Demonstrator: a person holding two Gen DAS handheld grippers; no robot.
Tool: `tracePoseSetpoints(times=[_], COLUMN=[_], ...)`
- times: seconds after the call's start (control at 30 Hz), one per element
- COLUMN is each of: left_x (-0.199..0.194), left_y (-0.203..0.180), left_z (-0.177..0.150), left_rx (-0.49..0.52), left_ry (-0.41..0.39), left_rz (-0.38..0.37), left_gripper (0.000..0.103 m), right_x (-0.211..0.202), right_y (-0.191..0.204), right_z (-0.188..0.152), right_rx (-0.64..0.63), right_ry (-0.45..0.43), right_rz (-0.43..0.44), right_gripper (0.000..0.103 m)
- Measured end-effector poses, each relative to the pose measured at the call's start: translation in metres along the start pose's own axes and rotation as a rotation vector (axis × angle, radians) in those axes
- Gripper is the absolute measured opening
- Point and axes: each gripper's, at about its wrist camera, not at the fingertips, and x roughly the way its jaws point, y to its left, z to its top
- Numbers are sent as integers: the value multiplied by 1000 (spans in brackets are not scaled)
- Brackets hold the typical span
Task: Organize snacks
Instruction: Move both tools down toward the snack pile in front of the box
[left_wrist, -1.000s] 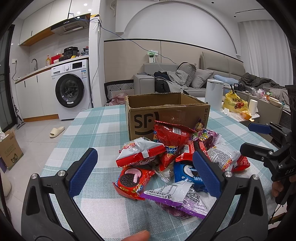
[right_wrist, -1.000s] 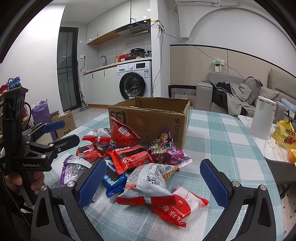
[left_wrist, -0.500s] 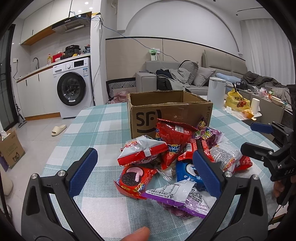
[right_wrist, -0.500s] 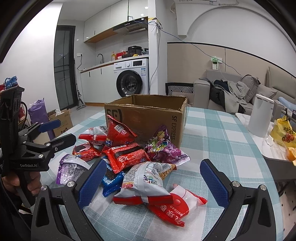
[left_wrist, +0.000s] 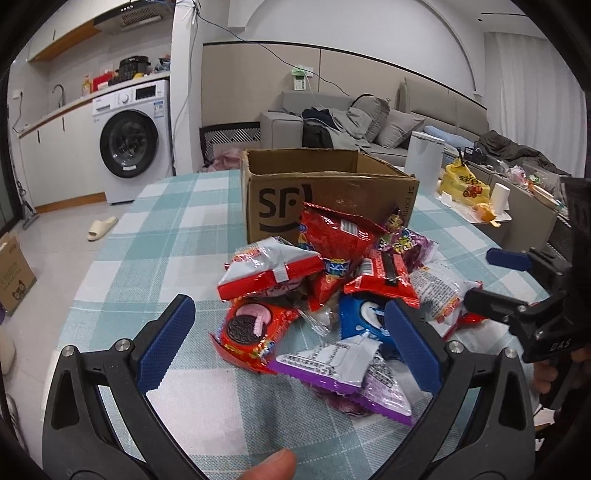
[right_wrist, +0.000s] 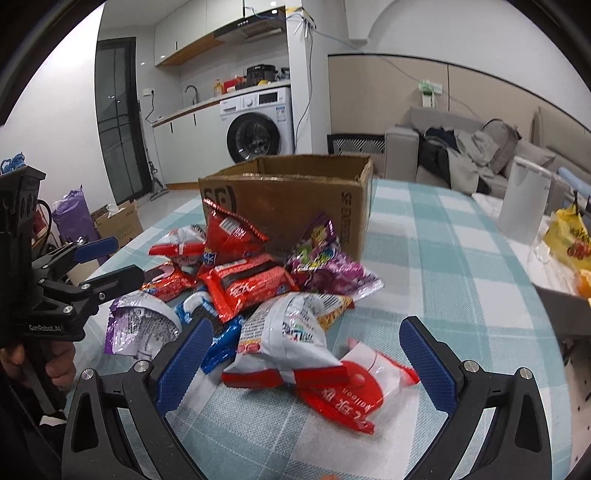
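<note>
A heap of snack packets lies on the checked tablecloth (left_wrist: 155, 229) in front of an open brown cardboard box (left_wrist: 325, 192) (right_wrist: 295, 199). In the left wrist view the red cookie packet (left_wrist: 255, 328) and the purple-and-white packet (left_wrist: 343, 369) lie nearest. My left gripper (left_wrist: 288, 343) stands open just short of them, holding nothing. In the right wrist view a white-and-red bag (right_wrist: 288, 339) and a red-and-white packet (right_wrist: 351, 391) lie closest, between the fingers of my open right gripper (right_wrist: 306, 362). Each gripper shows in the other's view, the right gripper (left_wrist: 517, 284) and the left gripper (right_wrist: 92, 262).
A white cylindrical appliance (right_wrist: 524, 199) and a yellow bag (right_wrist: 569, 240) stand off the table's right side. A washing machine (left_wrist: 133, 140) and a sofa (left_wrist: 351, 122) are in the room behind. A small cardboard box (left_wrist: 14, 273) sits on the floor to the left.
Both grippers have moved forward, closer to the snack heap, and the box looms larger. Both stay open and nothing has been picked up.
</note>
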Motion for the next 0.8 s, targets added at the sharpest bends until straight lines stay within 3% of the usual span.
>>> tracePoseSetpoints(times=[0.4,0.73,0.8], left_x=[4,19,23], left_y=[-13,-23,-23], left_z=[-10,-23,-24], left_rx=[75,121,113], left_ry=[86,179,197], left_rz=[-16,-72,-82], left_gripper=[102,102,98], right_x=[21,39,44], right_y=[1,6,6], right_z=[2,5,5], right_rx=[39,38,43], right_ry=[101,177,187], right_rz=[31,71,67], right_gripper=[101,84,82])
